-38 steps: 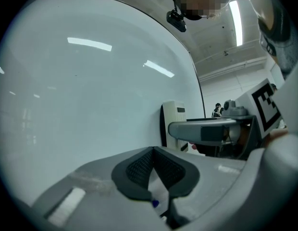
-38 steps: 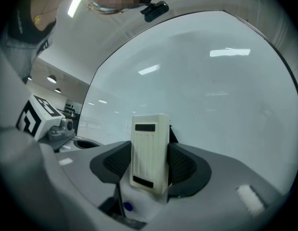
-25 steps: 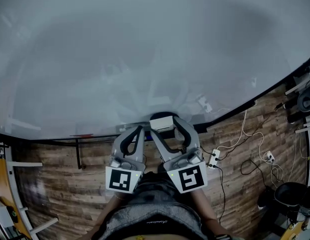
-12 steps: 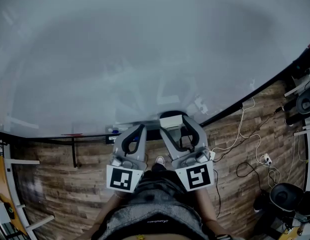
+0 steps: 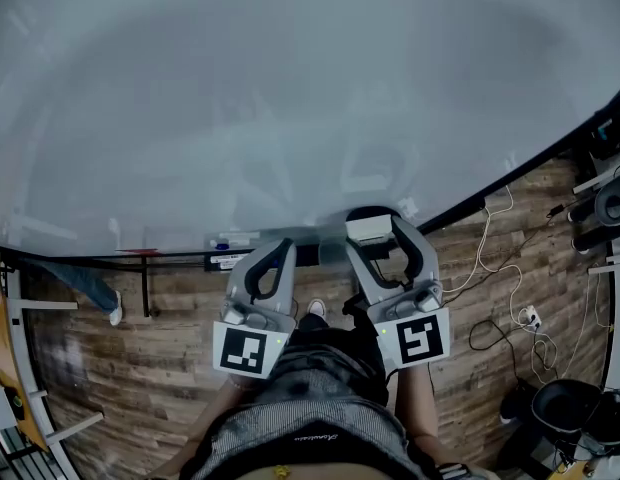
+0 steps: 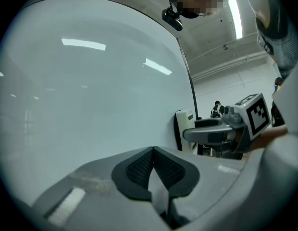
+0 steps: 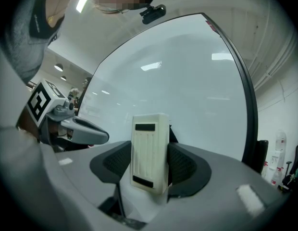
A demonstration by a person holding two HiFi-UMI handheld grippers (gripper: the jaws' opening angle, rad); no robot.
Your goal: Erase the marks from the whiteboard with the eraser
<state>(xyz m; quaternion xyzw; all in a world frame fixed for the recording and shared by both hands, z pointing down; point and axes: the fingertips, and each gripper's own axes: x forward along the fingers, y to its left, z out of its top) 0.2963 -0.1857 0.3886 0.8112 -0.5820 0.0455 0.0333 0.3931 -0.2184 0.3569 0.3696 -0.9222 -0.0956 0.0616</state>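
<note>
Along the lower edge of the whiteboard (image 5: 290, 98), just left of centre in the head view, runs a narrow dark ledge (image 5: 180, 259), the only thing here that holds anything. On it lie a small red item (image 5: 140, 252) and, further right, a small blue item (image 5: 222, 245) beside a pale one, all too small to identify.

The eraser (image 5: 368, 229) sits at the lower centre-right of that view, right at the board's bottom edge and to the right of the ledge's contents. It is clamped in the right gripper (image 5: 380, 234). The right gripper view shows the white ribbed block standing upright between the two dark pads, one pad pressed to each of its sides. From the left gripper view the eraser appears at centre right with its dark face turned toward the board (whether it touches the surface or rides just off it cannot be told).

The left gripper (image 6: 153, 163) has its jaws brought together with nothing between them. It points at the board's lower part, just left of the right gripper and near it, though the two are apart.

Below the board, a wood-plank floor (image 5: 140, 368) fills the bottom of the head view, with white cables (image 5: 490, 268) trailing across its right side.
</note>
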